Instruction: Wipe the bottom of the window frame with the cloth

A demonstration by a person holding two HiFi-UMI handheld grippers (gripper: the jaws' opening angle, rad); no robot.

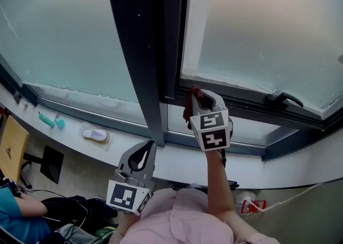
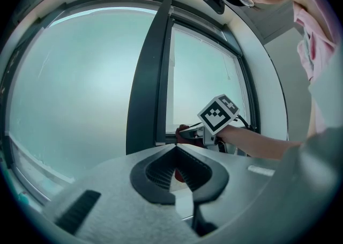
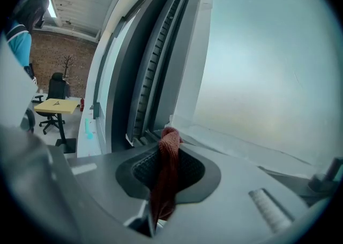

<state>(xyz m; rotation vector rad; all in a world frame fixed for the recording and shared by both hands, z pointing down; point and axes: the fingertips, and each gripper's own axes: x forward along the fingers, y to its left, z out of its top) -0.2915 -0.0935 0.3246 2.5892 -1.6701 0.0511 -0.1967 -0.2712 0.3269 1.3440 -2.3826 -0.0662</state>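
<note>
Right gripper (image 3: 167,152): jaws clamped on cloth (image 3: 162,186), fold poking past tips | frame (image 3: 241,146): bottom rail just ahead, running off right | left gripper (image 2: 176,165): jaws together, empty, lower and behind | step: wipe seemingly starting at rail's left corner | next: press cloth down, drag rightward.

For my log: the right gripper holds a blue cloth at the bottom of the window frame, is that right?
Not quite. The cloth is red, not blue, as the right gripper view shows. The right gripper does hold it at the bottom of the window frame.
</note>
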